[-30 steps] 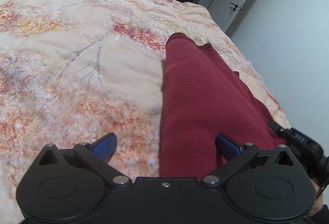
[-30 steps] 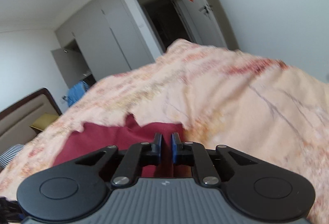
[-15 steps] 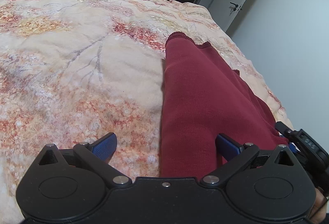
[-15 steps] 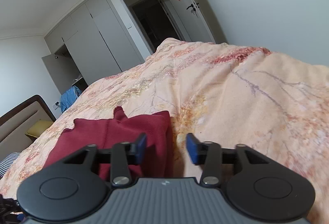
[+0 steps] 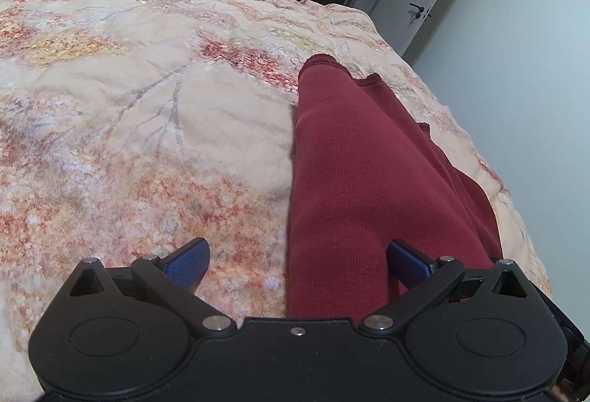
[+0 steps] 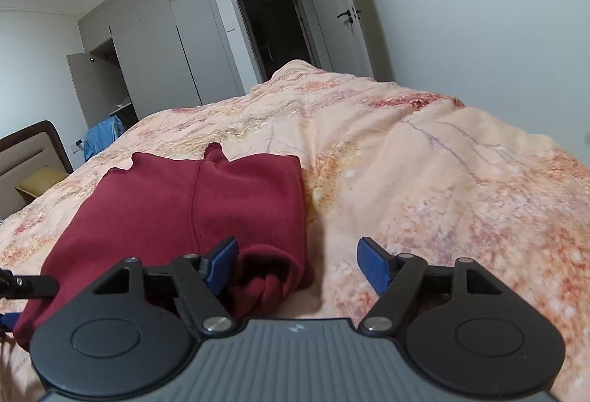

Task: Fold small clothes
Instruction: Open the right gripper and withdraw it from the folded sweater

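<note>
A dark red knit garment lies folded in a long strip on the floral bedspread. My left gripper is open and empty, its jaws astride the near left edge of the garment. In the right wrist view the same garment lies flat with a rolled cuff near me. My right gripper is open and empty, just above the garment's near right corner. Its left fingertip is over the cloth, its right fingertip over the bedspread.
The bed's right edge drops off close to the garment, next to a white wall. A dark doorway, wardrobes and a headboard lie beyond. A blue cloth hangs at the far side.
My right gripper opened and let go of the garment, then drew back and rose. The garment now lies flat. My left gripper stayed open and almost still.
</note>
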`<state>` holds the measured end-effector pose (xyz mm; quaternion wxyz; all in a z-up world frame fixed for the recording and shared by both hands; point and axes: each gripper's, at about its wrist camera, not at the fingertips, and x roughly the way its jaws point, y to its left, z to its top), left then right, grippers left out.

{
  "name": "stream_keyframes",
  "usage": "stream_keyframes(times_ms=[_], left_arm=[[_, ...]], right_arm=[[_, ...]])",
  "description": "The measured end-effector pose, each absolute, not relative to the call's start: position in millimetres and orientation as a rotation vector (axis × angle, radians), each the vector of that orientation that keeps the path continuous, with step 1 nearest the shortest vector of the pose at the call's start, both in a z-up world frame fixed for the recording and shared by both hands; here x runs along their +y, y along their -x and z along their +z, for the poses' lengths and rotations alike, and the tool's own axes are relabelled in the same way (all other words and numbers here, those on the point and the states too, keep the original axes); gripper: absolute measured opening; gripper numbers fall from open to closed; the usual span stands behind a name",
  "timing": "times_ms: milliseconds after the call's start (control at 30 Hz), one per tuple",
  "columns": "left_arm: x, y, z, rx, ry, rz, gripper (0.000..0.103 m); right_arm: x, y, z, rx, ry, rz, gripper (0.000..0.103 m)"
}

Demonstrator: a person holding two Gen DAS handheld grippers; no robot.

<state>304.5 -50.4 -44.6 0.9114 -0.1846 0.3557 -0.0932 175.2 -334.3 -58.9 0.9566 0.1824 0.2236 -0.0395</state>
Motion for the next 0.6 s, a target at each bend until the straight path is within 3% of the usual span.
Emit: stream_keyframes(times_ms=[600], left_arm=[[-50.6,-304.3,-44.6,0.733,0.379,-0.191,0.102]], right_arm=[[-335.8,-176.6,-65.8,0.439,-0.371,-0.082,0.088]])
